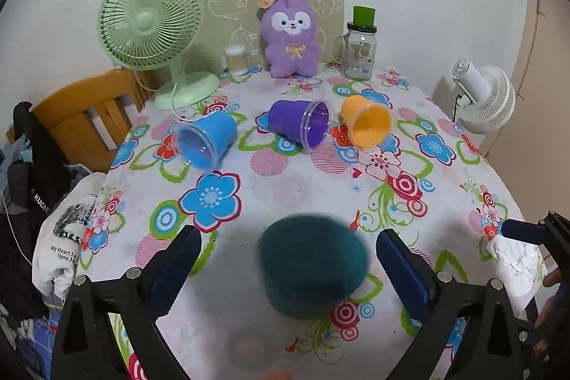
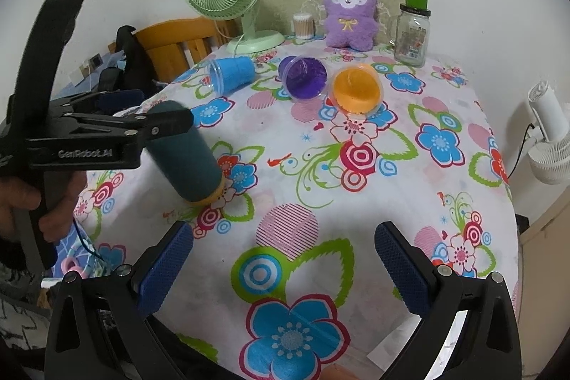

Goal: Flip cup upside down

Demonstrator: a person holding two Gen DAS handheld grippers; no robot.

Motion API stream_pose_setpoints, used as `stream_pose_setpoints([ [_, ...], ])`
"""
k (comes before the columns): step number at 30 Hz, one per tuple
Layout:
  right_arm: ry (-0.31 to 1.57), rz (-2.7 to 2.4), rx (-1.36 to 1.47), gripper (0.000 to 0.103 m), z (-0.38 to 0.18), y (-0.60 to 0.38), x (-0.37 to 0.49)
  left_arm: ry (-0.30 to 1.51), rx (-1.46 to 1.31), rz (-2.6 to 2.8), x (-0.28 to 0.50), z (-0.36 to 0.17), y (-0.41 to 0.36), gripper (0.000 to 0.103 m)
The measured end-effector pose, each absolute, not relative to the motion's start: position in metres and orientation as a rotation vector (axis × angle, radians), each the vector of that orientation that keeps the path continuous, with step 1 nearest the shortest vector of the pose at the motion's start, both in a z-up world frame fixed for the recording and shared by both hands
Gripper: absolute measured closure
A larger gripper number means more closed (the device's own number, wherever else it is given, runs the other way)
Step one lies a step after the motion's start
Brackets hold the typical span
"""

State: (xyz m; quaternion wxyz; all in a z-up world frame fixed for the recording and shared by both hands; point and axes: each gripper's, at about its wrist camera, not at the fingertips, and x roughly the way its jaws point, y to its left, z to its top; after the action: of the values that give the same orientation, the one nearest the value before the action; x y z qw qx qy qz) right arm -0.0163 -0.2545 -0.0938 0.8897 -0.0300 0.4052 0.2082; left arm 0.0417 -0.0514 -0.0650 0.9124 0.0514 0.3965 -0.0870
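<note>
A dark teal cup (image 1: 313,267) sits between my left gripper's (image 1: 288,259) wide-open fingers, blurred, its closed base toward the camera. In the right wrist view this teal cup (image 2: 187,159) is tilted, mouth down on the flowered tablecloth (image 2: 356,202), with the left gripper (image 2: 142,116) around its upper end without clamping it. Three more cups lie on their sides farther back: blue (image 1: 206,141), purple (image 1: 301,125) and orange (image 1: 367,125). My right gripper (image 2: 283,255) is open and empty over the near table edge.
At the back stand a green desk fan (image 1: 153,31), a cotton swab jar (image 1: 237,59), a purple plush toy (image 1: 290,34) and a glass jar (image 1: 358,50). A wooden chair (image 1: 82,116) is at left, a white fan (image 1: 486,95) at right. Crumpled tissue (image 1: 513,259) lies at the right edge.
</note>
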Motion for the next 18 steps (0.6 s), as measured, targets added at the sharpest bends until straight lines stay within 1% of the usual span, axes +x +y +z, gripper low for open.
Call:
stream_pose_setpoints([
  [3, 0.826, 0.431, -0.061, 0.000, -0.089, -0.250, -0.017, 0.811, 0.092, -0.167, 0.036, -0.061, -0.046, 0.001],
  [18, 0.702, 0.451, -0.070, 0.000, -0.045, -0.226, -0.031, 0.684, 0.030, -0.111, -0.009, -0.023, -0.019, 0.000],
])
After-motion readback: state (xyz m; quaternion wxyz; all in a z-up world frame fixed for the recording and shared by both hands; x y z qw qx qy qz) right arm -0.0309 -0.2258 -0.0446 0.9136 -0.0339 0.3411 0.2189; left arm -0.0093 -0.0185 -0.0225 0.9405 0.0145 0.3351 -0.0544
